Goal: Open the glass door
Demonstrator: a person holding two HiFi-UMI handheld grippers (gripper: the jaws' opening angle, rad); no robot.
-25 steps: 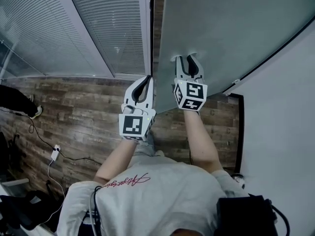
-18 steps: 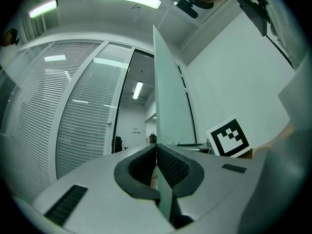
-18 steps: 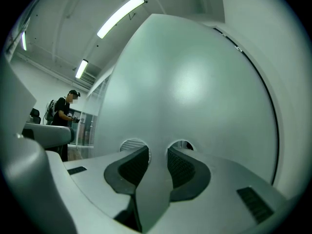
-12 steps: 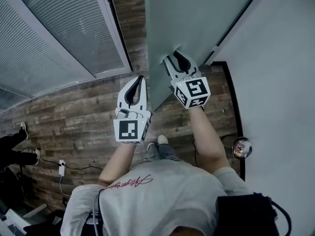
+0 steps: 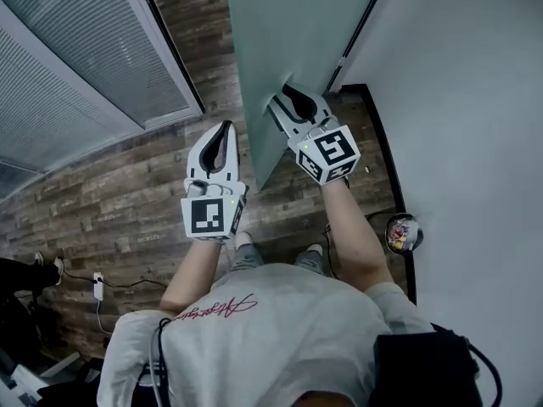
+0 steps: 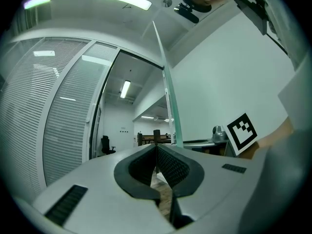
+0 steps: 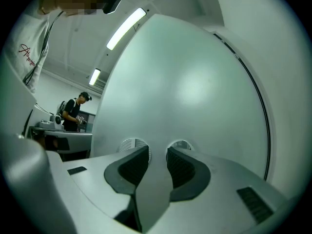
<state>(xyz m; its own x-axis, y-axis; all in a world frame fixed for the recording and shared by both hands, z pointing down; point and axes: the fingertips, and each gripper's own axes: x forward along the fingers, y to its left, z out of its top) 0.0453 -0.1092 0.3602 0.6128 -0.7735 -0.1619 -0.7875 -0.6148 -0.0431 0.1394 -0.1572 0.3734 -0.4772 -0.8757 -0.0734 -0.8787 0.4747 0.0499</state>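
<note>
1. At the right gripper (image 5: 288, 98): jaws set apart, nothing clamped between them, tips right up against the frosted face of the glass door (image 5: 293, 24); actual contact hard to confirm.
2. Straight ahead of those jaws: only door panel, filling the right gripper view.
3. Just beside, on the left: left gripper (image 5: 224, 127), jaws closed together and empty, pointing past the door's free edge (image 6: 170, 106) into the open gap.
4. Farther out: door upright, long axis vertical, angled toward the white wall (image 5: 462, 100).
5. Judged nearer: the right gripper, so likely a push along its own line.
</note>
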